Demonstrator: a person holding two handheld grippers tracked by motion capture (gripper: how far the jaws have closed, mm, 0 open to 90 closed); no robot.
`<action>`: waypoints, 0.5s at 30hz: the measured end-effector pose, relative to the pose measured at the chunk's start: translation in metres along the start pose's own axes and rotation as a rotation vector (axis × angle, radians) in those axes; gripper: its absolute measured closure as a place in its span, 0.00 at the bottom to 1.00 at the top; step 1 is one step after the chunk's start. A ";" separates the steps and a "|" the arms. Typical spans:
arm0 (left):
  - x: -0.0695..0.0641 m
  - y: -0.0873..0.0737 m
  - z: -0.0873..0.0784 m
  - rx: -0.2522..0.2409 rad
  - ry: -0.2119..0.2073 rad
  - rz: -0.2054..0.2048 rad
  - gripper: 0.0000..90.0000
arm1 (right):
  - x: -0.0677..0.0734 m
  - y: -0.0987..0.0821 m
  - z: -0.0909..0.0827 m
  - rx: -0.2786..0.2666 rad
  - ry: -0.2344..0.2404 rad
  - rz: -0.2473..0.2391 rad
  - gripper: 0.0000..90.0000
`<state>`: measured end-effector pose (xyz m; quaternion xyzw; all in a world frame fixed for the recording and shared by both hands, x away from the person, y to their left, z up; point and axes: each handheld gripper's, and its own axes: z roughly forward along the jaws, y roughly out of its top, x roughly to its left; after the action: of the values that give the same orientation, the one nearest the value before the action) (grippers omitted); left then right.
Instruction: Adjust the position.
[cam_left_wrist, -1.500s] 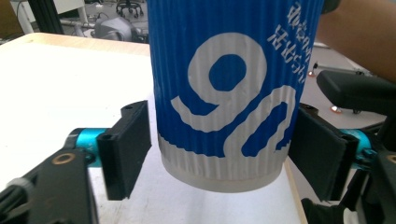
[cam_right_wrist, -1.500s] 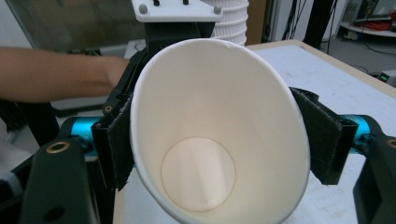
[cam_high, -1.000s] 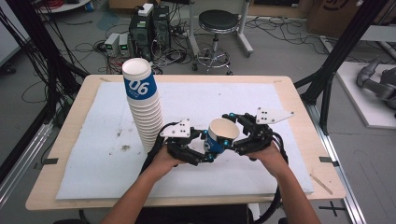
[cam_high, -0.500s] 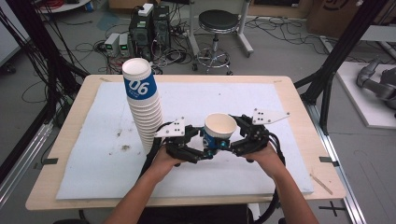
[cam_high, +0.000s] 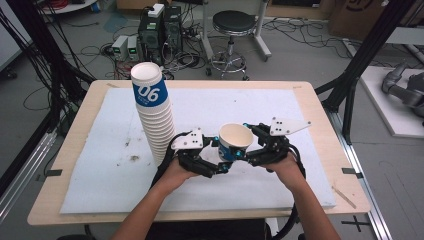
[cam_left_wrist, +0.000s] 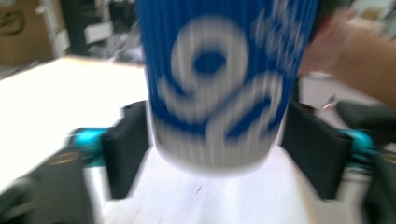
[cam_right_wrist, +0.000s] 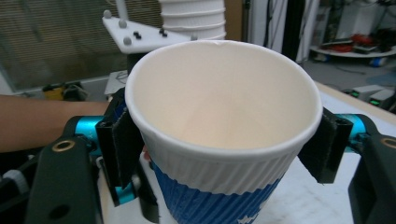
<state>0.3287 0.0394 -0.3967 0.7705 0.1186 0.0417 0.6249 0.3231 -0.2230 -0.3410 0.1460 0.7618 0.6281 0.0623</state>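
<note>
Tall cup stack (cam_high: 152, 117) stands upright at left on the surface (cam_high: 90, 200); left gripper (cam_high: 220, 162) clamps the blue cup (cam_high: 235, 142) low on its wall, though blur makes contact uncertain; right gripper (cam_high: 248, 145) has just been closing, pads touching beneath the rim; squeeze lightly, keep the cup upright above the surface.

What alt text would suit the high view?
Two hands hold a blue-and-white paper cup between the left tool and the right tool, above a white mat. A tall cup stack stands to the left.
</note>
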 end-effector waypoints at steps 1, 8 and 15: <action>0.000 0.000 0.000 0.000 0.000 0.000 0.20 | -0.001 0.001 -0.003 -0.001 -0.016 -0.007 0.29; 0.004 -0.006 -0.014 0.023 0.050 -0.026 0.20 | -0.010 0.002 -0.015 0.040 -0.135 -0.052 0.29; 0.007 -0.005 -0.023 0.009 0.083 -0.025 0.20 | -0.013 -0.002 -0.017 0.080 -0.196 -0.062 0.29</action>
<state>0.3305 0.0638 -0.3969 0.7695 0.1541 0.0654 0.6163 0.3308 -0.2436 -0.3404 0.1854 0.7806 0.5778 0.1499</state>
